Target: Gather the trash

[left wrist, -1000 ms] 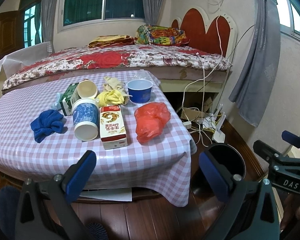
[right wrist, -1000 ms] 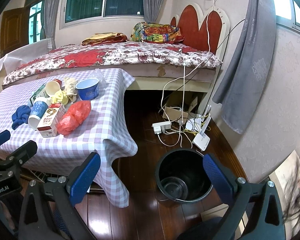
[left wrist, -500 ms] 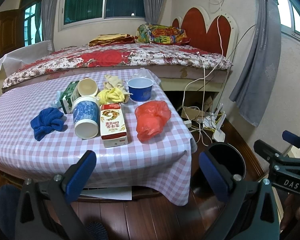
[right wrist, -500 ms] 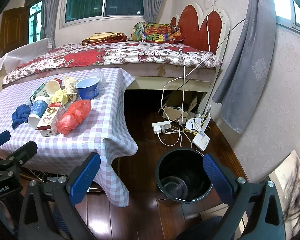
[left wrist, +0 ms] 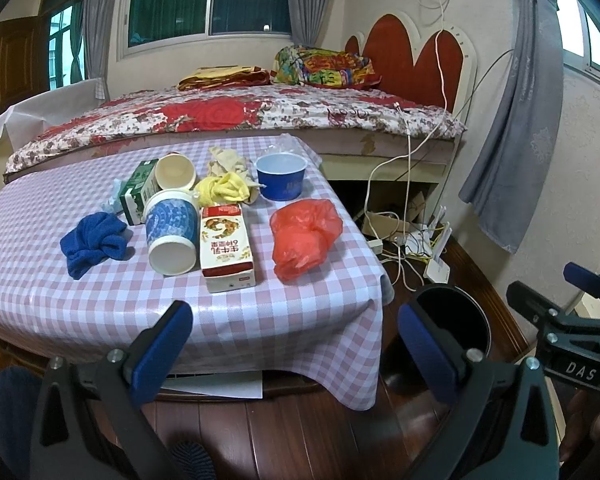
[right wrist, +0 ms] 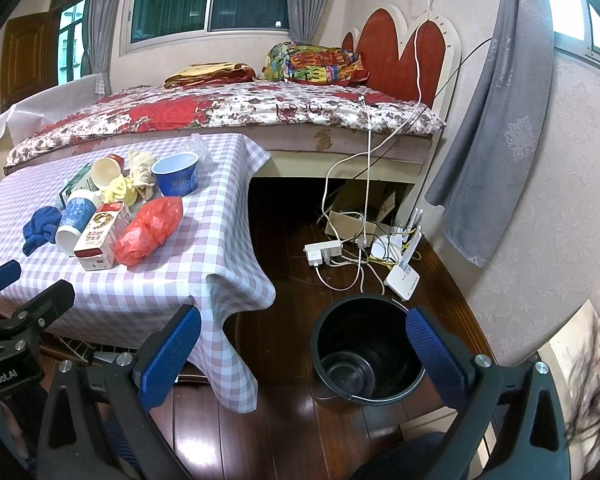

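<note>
Two grippers, both empty with fingers spread wide: left gripper (left wrist: 294, 344) faces the bench (left wrist: 100, 312); right gripper (right wrist: 304, 344) hangs over the black bin (right wrist: 366, 354) on the floor. Bench trash: milk carton (left wrist: 226, 248), red bag (left wrist: 304, 238), blue-patterned cup (left wrist: 170, 236) on its side.

The left gripper (left wrist: 294, 344) has two black angled arms tipped with blue textured pads (left wrist: 162, 354), and silver screws sit at the arm joints. The right gripper (right wrist: 304, 350) is built the same, black with blue pads (right wrist: 436, 350) and silver screws. Seen from the left camera, its side carries a black plate lettered "DAS" in white. Seen from the right camera, the left gripper's body reads "enRobot.AI" in white. Below the left gripper, blue fabric and a dark patterned shoe (left wrist: 190, 460) show.
</note>
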The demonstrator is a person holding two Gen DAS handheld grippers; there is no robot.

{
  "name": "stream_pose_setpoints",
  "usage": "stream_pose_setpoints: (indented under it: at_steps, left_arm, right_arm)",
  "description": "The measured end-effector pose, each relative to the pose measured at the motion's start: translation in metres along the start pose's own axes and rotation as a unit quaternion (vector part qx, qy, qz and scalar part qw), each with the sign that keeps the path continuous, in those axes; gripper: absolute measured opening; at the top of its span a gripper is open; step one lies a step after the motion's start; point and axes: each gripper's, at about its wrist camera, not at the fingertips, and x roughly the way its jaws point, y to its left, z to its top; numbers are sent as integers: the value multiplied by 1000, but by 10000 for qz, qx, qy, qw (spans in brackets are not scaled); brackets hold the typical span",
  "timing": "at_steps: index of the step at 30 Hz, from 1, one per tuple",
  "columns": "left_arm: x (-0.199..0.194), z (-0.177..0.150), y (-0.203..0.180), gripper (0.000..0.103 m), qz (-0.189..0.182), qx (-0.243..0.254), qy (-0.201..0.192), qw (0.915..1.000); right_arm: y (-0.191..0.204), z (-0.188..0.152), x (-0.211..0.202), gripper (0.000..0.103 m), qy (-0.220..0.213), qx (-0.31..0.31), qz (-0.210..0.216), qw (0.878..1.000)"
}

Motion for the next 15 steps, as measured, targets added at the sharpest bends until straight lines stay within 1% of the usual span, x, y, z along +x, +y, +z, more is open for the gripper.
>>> stream_pose_setpoints:
  at_steps: [13,15]
  left_arm:
    - [0,1,1,103,3,1,0,10000]
    - [0,1,2,103,-52,-57,19,10000]
  right_arm:
    - [1,-3,0,103,7,-10,3,10000]
    - [0,-4,0,103,12,2,-4,10000]
